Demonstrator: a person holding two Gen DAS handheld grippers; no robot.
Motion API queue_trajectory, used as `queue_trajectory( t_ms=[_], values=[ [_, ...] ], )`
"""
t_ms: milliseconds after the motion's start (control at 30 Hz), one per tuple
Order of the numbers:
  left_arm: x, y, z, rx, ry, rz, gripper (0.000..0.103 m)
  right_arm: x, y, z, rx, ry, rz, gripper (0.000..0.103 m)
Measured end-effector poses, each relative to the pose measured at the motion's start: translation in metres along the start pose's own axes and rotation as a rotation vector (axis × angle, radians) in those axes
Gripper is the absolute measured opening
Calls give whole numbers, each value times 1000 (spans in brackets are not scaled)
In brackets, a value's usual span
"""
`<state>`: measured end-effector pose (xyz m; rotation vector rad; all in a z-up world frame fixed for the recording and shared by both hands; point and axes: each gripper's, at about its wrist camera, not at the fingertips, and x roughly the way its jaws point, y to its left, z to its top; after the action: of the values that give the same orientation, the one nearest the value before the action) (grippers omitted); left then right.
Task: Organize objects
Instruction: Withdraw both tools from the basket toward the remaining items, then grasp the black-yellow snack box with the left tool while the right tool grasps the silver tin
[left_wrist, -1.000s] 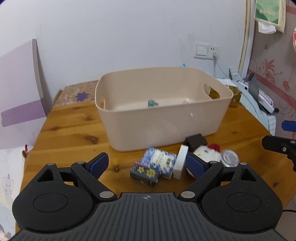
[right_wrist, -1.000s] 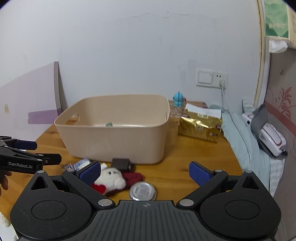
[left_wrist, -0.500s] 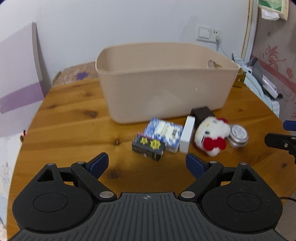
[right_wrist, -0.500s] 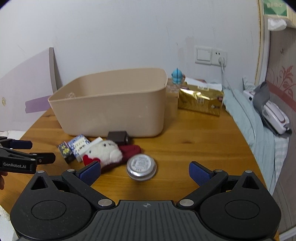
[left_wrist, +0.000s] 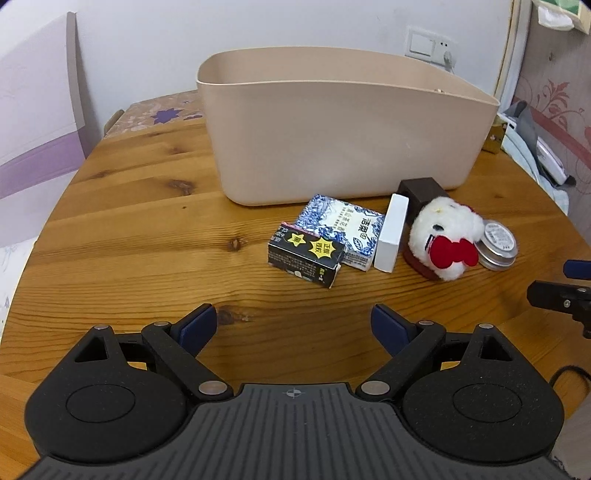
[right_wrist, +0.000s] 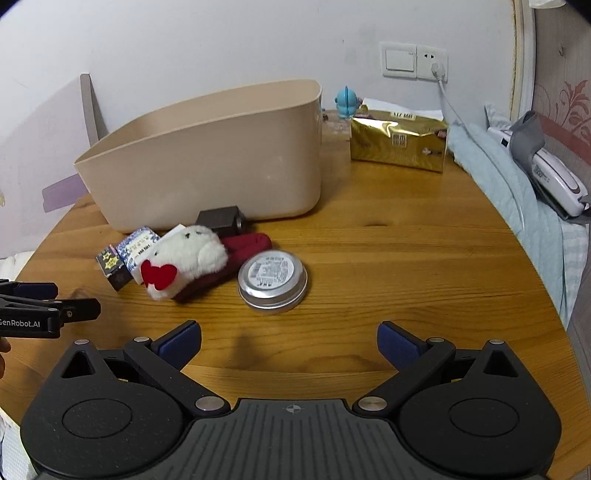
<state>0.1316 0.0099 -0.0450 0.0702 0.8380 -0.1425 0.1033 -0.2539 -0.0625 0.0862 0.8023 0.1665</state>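
A round wooden table (left_wrist: 129, 229) is standing against a white wall with a socket (right_wrist: 431, 62) at 1 o'clock. The beige bin (left_wrist: 340, 125) is sitting at 12, small objects clustered before it. The left gripper (left_wrist: 293, 326) and right gripper (right_wrist: 289, 341) are hanging apart, empty.

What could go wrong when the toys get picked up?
The small things lie packed together: grabbing the black box could drag the blue patterned packet it leans on. The round tin is low and smooth, so it might slip from the right tool. The plush toy may squash.
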Motion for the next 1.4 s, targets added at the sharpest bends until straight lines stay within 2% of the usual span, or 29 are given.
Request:
queue_trajectory(
  t_ms=[333,833,1400],
  values=[
    [12,-8,1,35,5,14,92,17,7,-2,-59,15,-44,103],
    [28,1,9,13,20,-4,92,37,16,3,-105,20,-92,103],
    [44,10,20,-5,-5,10,96,52,22,15,-107,-8,-91,103]
  ],
)
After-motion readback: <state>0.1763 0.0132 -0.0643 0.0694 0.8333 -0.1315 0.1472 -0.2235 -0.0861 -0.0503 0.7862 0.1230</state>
